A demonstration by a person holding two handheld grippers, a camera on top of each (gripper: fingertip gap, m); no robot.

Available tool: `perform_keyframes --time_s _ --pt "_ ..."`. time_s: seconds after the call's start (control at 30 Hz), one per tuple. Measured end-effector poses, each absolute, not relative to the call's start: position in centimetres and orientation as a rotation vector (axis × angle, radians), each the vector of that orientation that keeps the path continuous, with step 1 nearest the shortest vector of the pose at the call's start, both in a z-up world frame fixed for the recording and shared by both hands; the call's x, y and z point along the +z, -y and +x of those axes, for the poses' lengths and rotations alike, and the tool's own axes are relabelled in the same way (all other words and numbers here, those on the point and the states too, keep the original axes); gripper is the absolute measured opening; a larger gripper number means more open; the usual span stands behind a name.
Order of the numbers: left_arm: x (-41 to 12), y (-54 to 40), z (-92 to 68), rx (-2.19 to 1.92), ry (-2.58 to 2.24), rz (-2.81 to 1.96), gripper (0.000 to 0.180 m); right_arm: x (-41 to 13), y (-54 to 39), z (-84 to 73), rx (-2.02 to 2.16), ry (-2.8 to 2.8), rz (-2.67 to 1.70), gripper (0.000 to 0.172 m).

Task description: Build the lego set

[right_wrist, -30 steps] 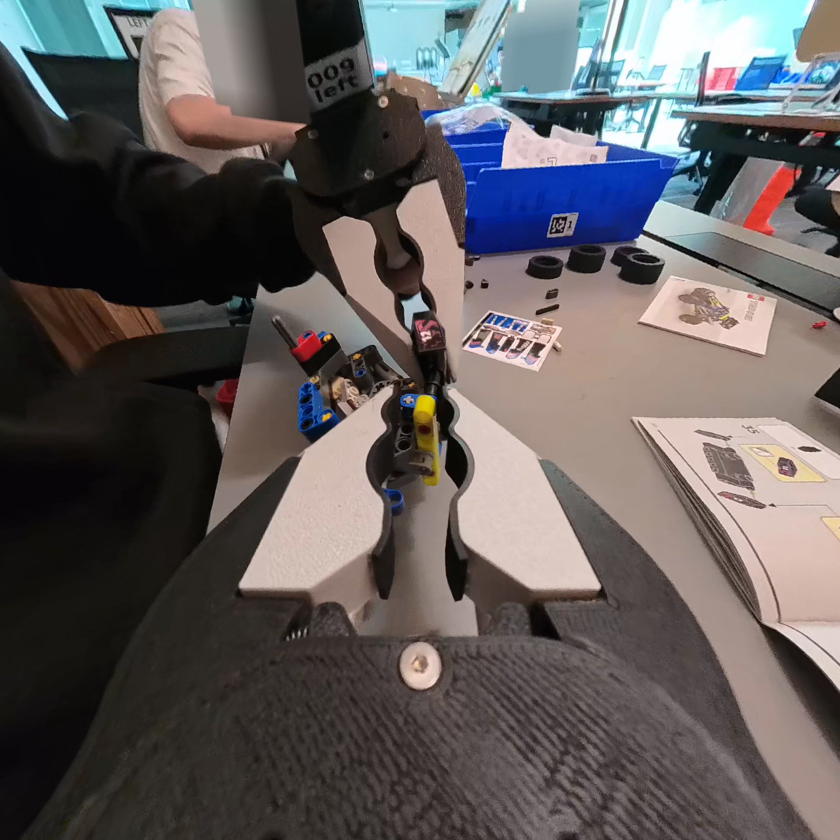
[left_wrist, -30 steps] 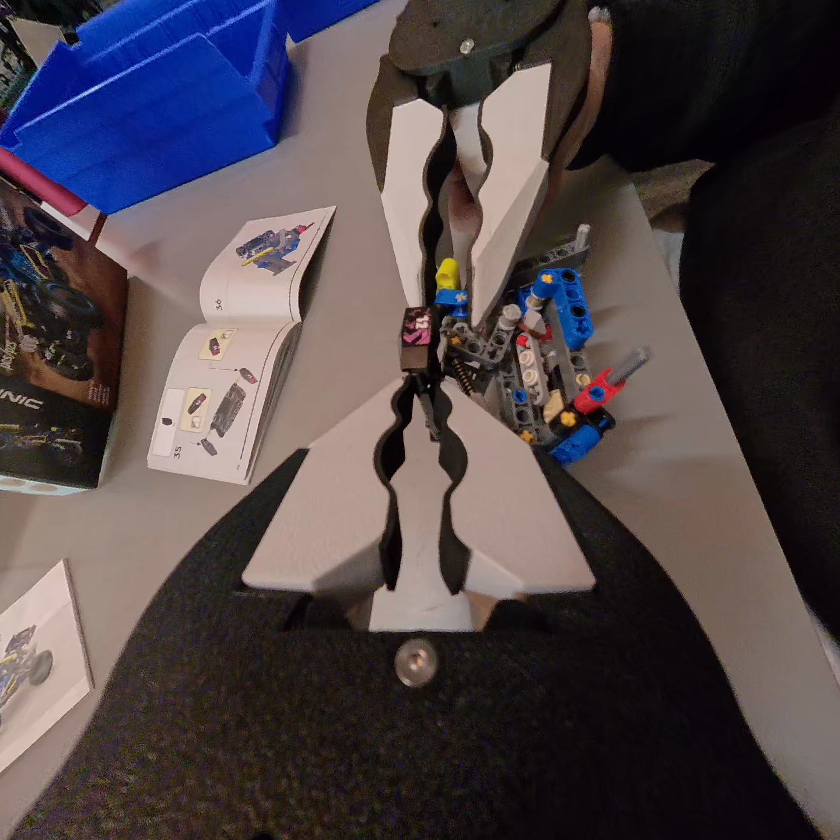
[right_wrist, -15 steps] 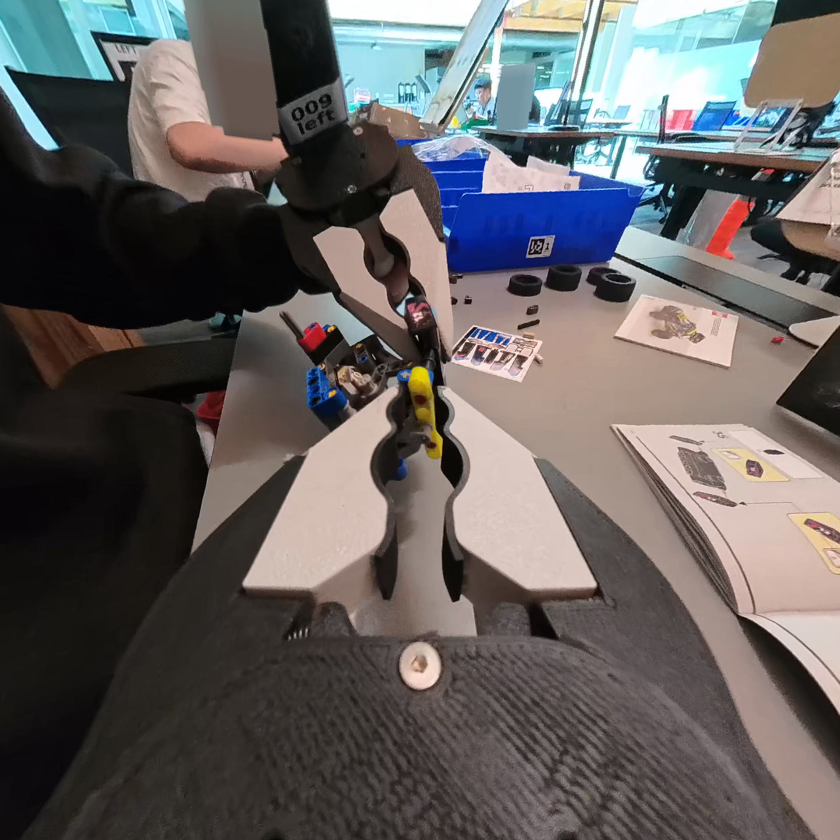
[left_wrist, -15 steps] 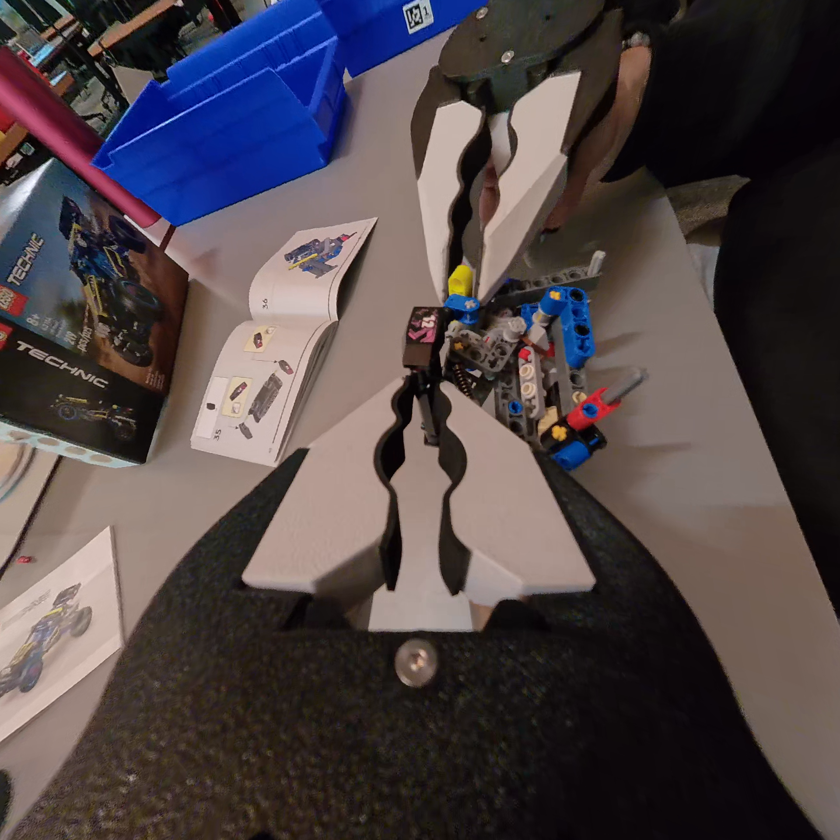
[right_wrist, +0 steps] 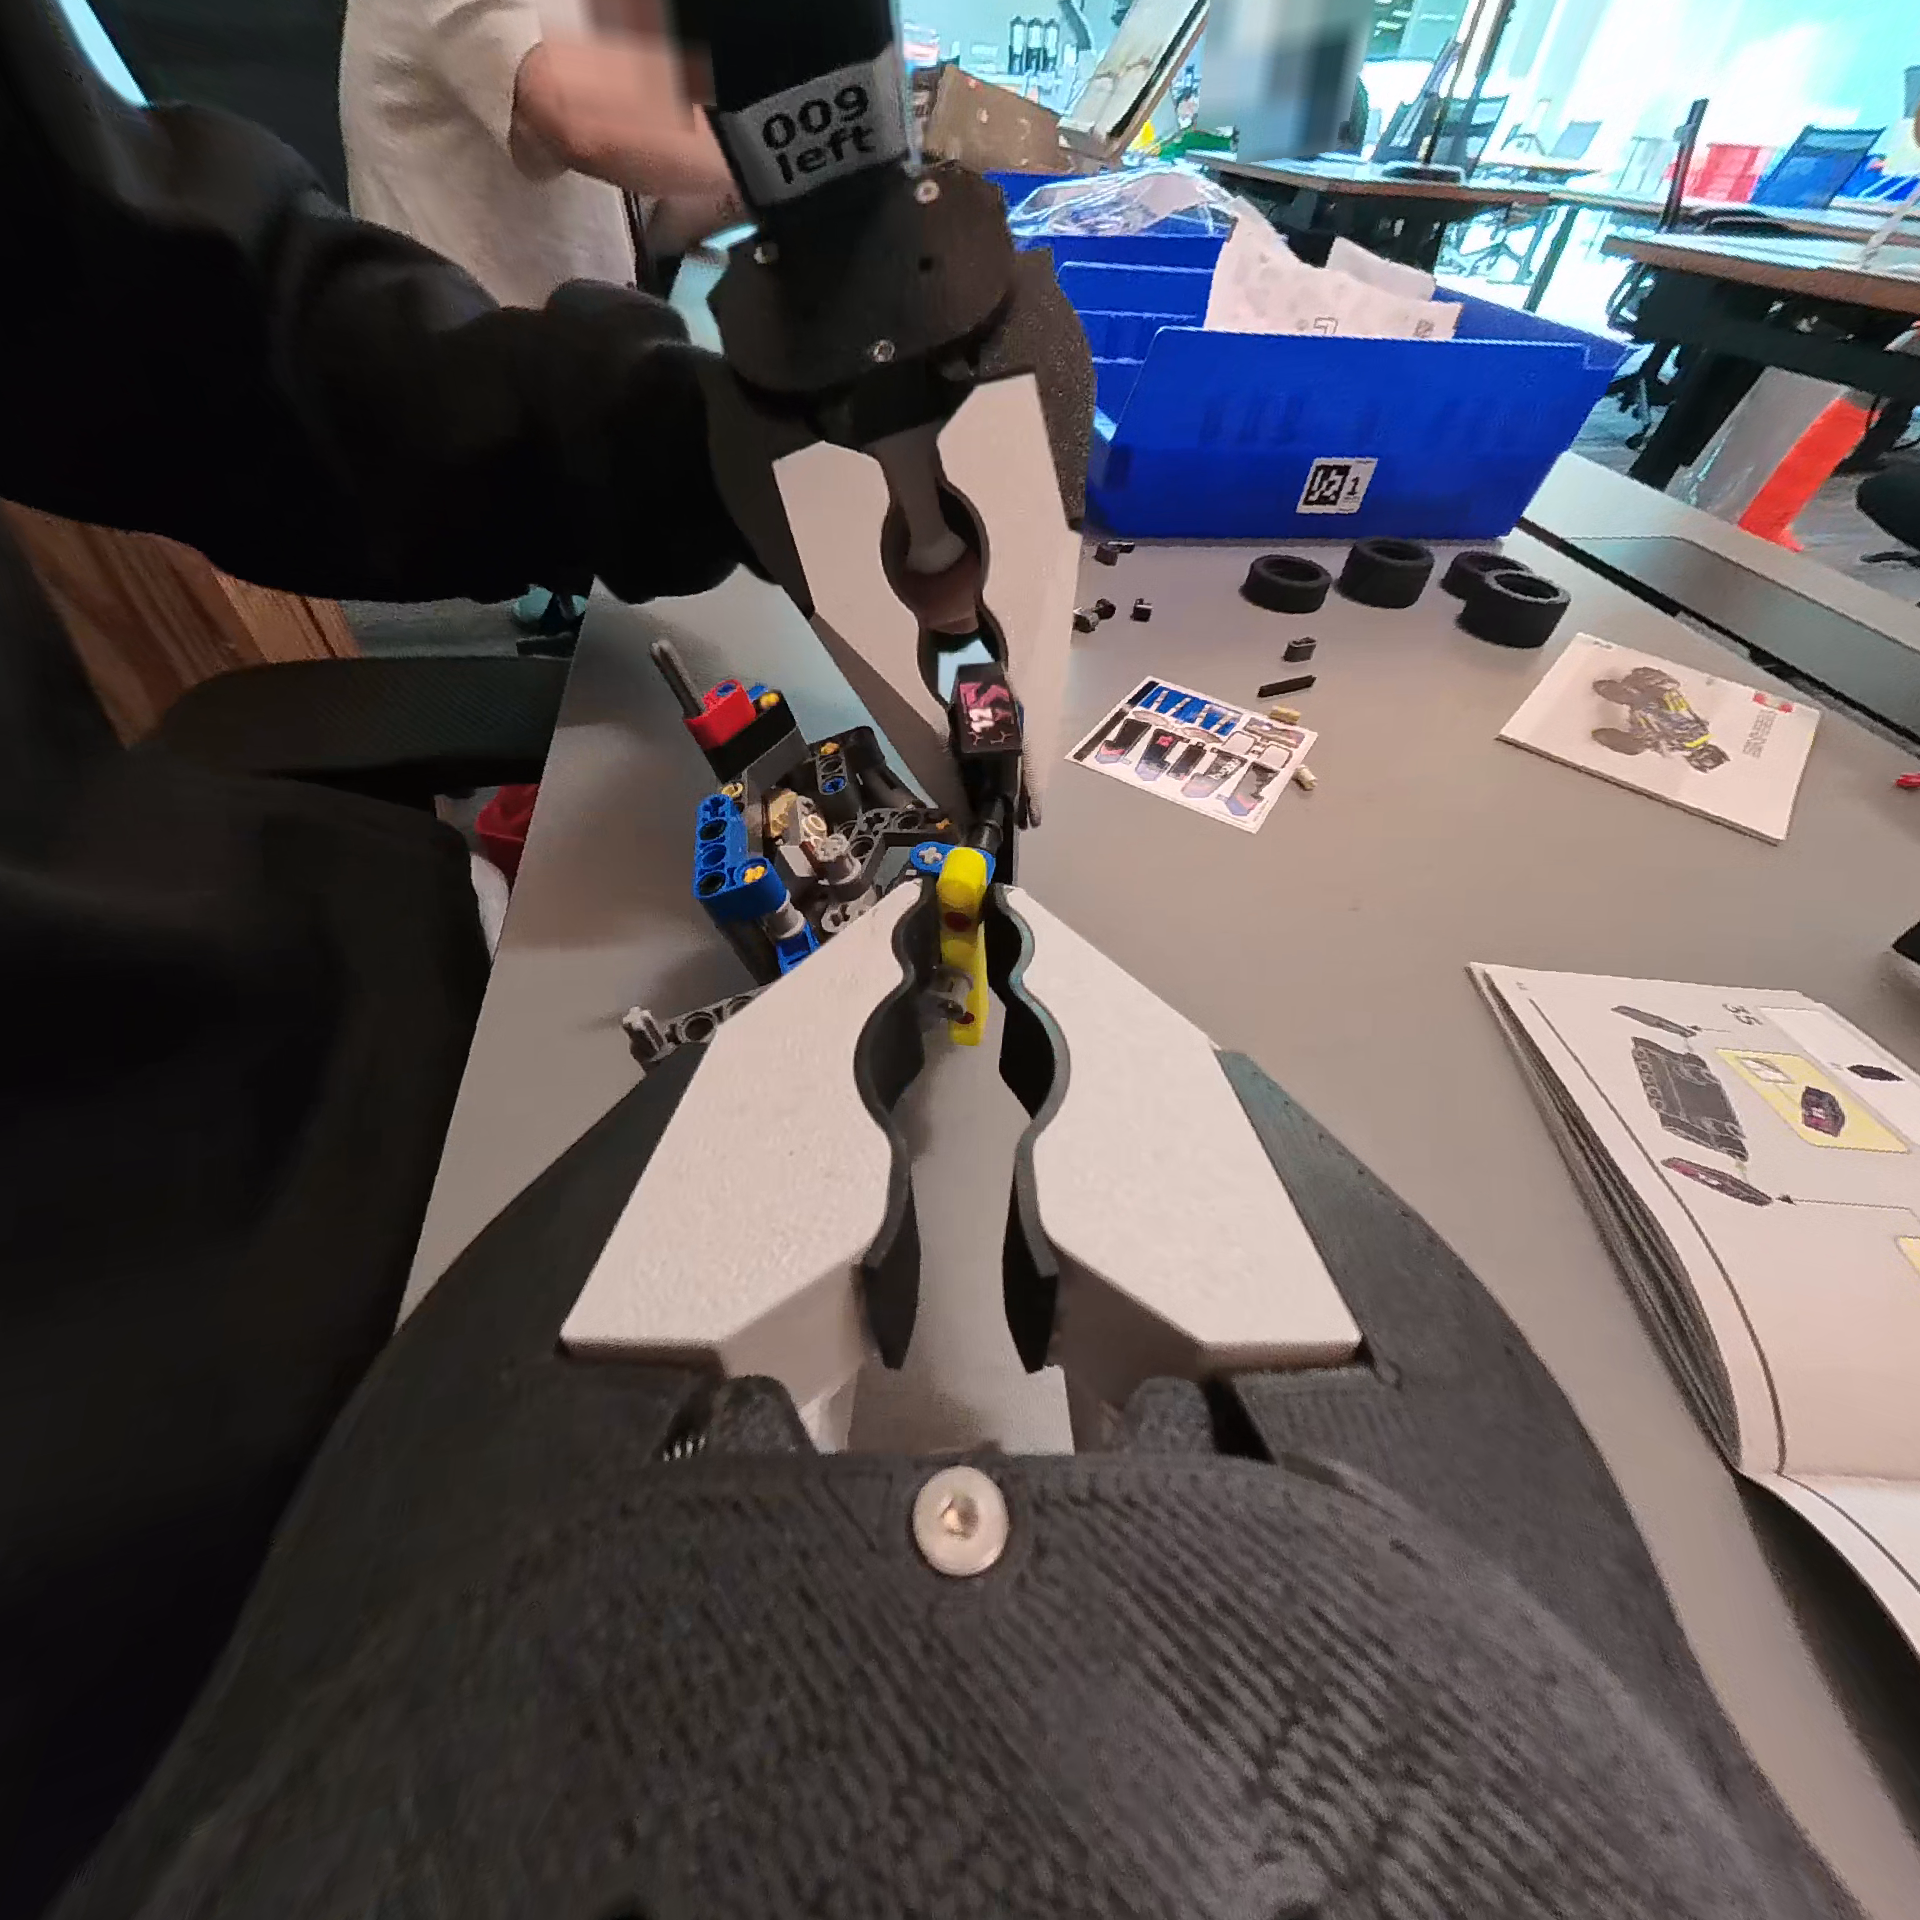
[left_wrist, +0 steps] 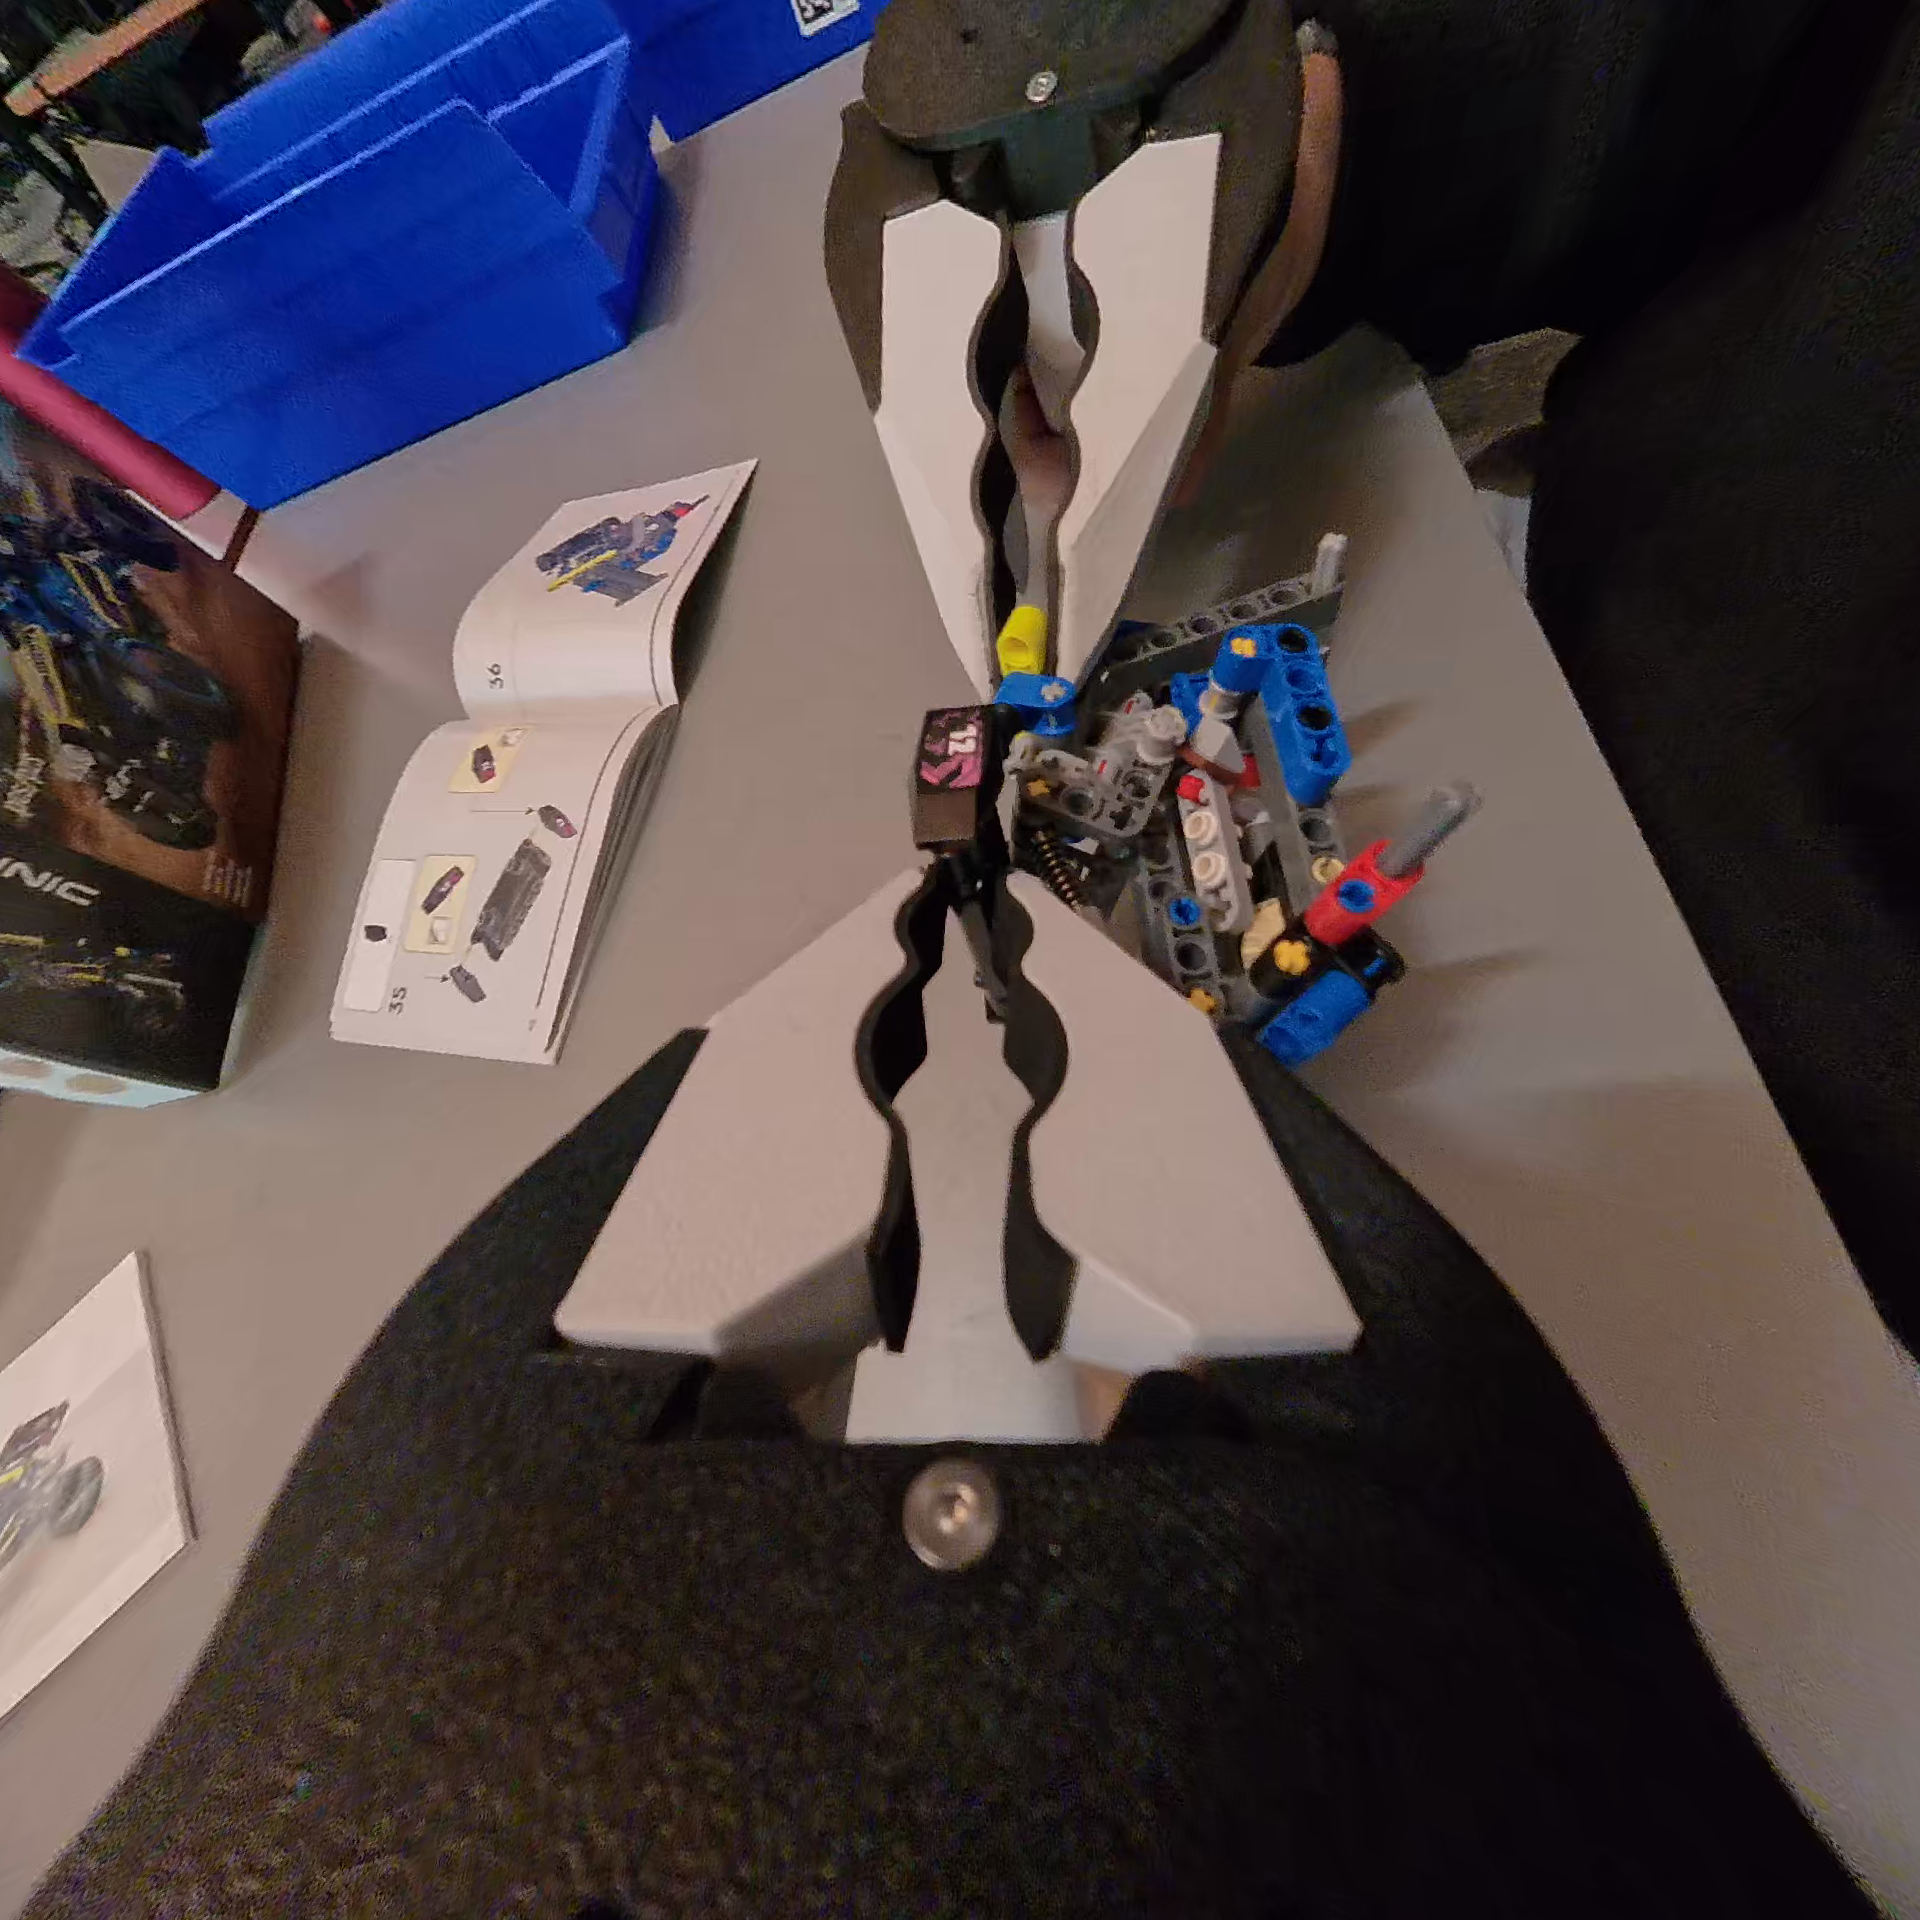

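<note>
My left gripper [left_wrist: 961,883] is shut on a thin black piece that ends in a black panel with a pink sticker [left_wrist: 951,769]. The panel also shows in the right wrist view [right_wrist: 985,717], at the left gripper's tips [right_wrist: 997,810]. My right gripper [right_wrist: 961,894] is shut on a yellow beam [right_wrist: 961,956]. The beam sticks out of a blue, grey and red brick assembly [right_wrist: 790,821] on the grey table [right_wrist: 1299,935]. In the left wrist view the right gripper [left_wrist: 1023,665] comes from the top onto the yellow beam [left_wrist: 1021,636], with the assembly [left_wrist: 1195,821] beside it. The black panel is close to the yellow beam.
An open instruction booklet [left_wrist: 520,810] lies left of the assembly. Blue bins [left_wrist: 343,260] stand at the back and a dark set box [left_wrist: 104,779] at the left. A sticker sheet [right_wrist: 1195,748], black tyres [right_wrist: 1403,582] and a leaflet [right_wrist: 1662,732] lie farther off. The table edge runs beside the assembly. My two grippers' fingertips are within a few centimetres of each other.
My right jaws have narrowed onto the yellow beam, which stood loosely between them before. My left gripper has kept its hold on the black piece, close to the assembly.
</note>
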State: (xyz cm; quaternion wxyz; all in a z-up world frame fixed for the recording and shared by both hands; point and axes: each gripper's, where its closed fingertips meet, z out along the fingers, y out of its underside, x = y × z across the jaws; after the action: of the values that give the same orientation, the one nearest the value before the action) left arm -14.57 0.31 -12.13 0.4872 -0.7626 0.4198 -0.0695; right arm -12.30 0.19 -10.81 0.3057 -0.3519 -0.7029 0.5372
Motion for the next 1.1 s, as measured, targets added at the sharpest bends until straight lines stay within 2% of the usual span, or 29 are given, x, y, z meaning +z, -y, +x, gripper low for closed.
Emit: perform_keyframes --time_s 0.5,0.6,0.63,0.7,0.8,1.03,1.1 --pt "-12.7 -0.2 -14.4 -0.234 -1.1 -1.858 0.005 -11.1 0.3 -12.2 1.447 1.909 -0.917 0.006" --pt "-11.8 -0.9 -15.0 -0.094 -1.118 -1.8 0.006 -10.6 -0.2 -12.7 1.438 1.859 -0.897 0.007" --pt "-11.4 -1.1 -15.1 -0.013 -1.162 -1.763 0.006 -10.4 -0.1 -12.6 1.454 1.857 -0.885 0.009" --pt "-11.0 -1.4 -15.3 0.202 -1.306 -1.704 0.006 -10.2 -0.2 -12.2 1.508 1.858 -0.886 0.032" --pt "-10.8 -1.6 -15.0 0.44 -1.548 -1.636 0.006 -9.8 -1.7 -12.1 1.517 1.842 -0.963 0.041" --pt "-10.3 -2.5 -15.3 0.671 -1.913 -1.857 0.006 -8.5 -0.3 -13.5 1.257 1.802 -0.826 0.034" --pt "-10.2 -3.2 -15.1 0.691 -1.968 -1.89 0.006 -8.8 -0.9 -13.8 1.166 1.79 -0.831 0.023"
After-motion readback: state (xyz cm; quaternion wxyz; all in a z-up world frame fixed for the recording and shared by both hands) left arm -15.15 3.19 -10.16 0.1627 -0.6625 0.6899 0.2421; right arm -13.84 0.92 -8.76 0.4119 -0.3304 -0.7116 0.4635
